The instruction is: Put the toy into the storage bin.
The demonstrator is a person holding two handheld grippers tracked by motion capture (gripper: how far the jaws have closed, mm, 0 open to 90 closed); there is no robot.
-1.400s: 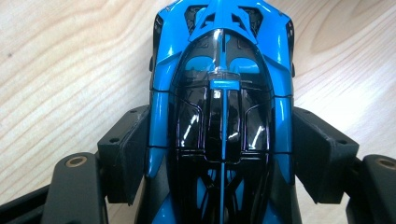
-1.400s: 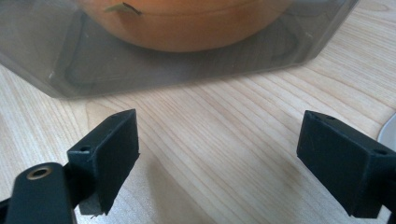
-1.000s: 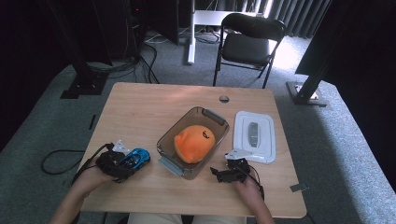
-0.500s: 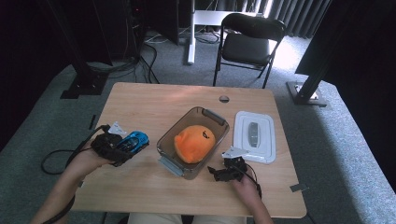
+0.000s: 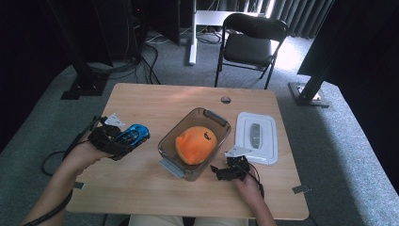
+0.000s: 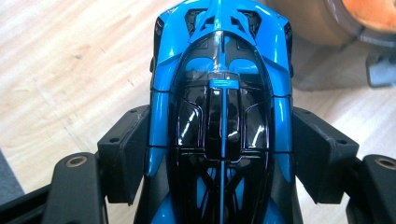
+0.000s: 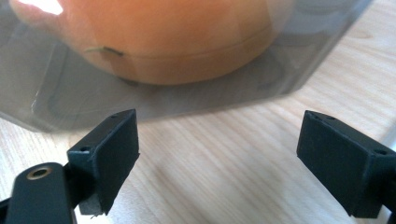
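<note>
Clamping a blue toy car (image 6: 219,107) by its flanks, the black pads (image 6: 125,158) of the left gripper (image 5: 123,140) held it just off the wooden table (image 5: 155,101), left of a clear container (image 5: 169,146) and apart from it. An orange plush (image 5: 196,144) already sat inside that container. The right gripper (image 5: 220,172) waited near the container's right wall with its jaws spread wide and nothing between them. A white lid (image 5: 263,146) lay flat on the table to the right. By the look of things, the car was next for the container and the lid last, so packing stood about halfway.
</note>
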